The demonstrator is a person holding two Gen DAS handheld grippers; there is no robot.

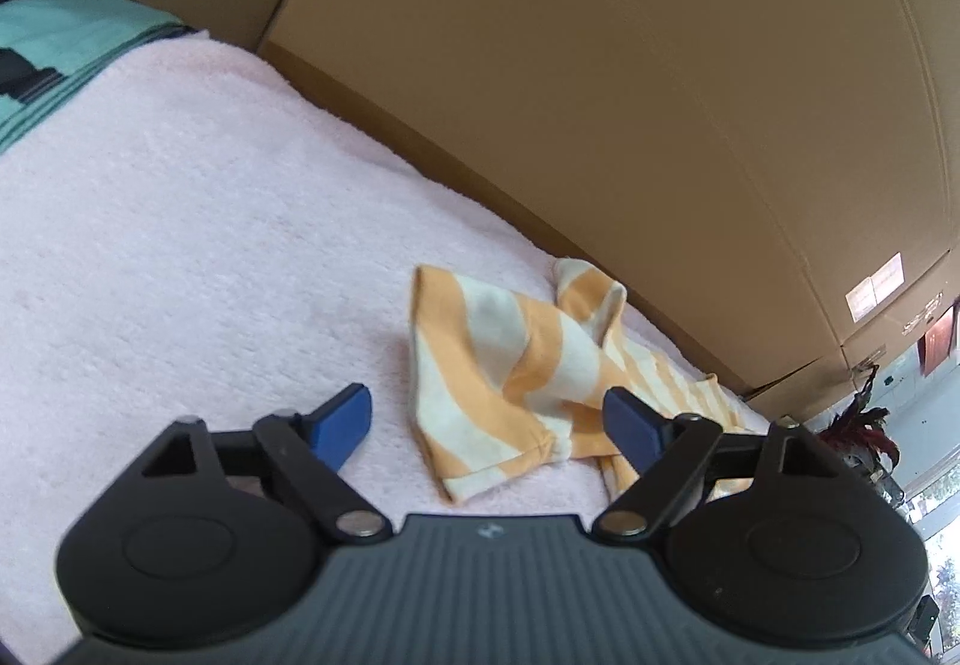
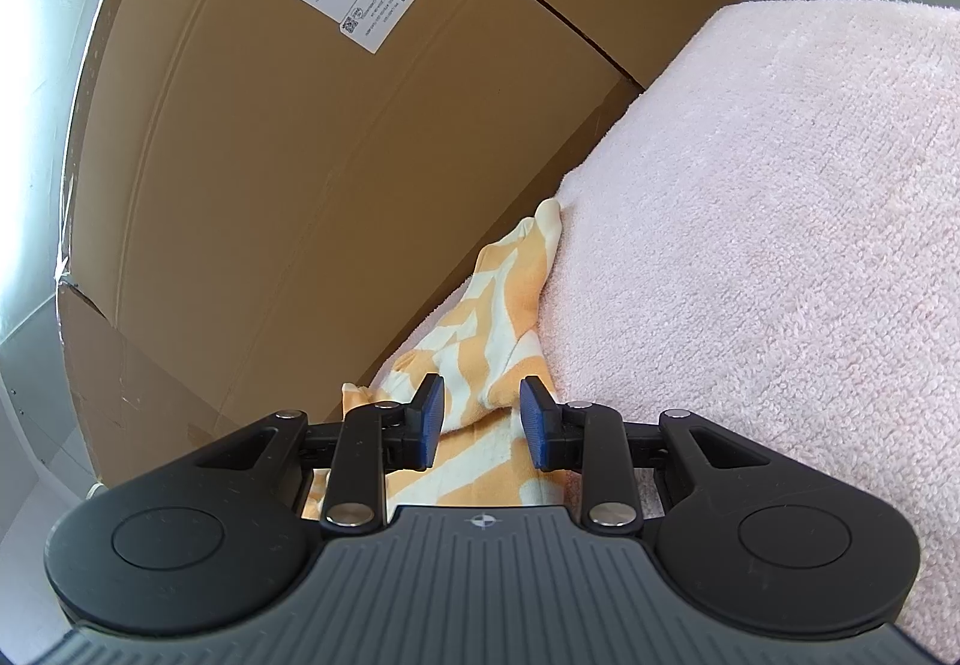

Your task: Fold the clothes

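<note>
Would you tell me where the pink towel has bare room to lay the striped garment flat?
The pink towel is bare from the garment across to the teal cloth. It is crowded along the cardboard boxes, where the garment lies bunched.

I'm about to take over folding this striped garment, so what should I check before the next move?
1. Left gripper open, nothing pinched: ok.
2. Right gripper gripping the striped garment: cannot tell; fabric lies between its blue pads, contact unclear.
3. Garment laid flat: not ok, crumpled and twisted.
4. Garment fully on the pink towel: not ok; it lies along the edge beside the cardboard box.
5. Bare towel beside it for spreading: ok.
</note>
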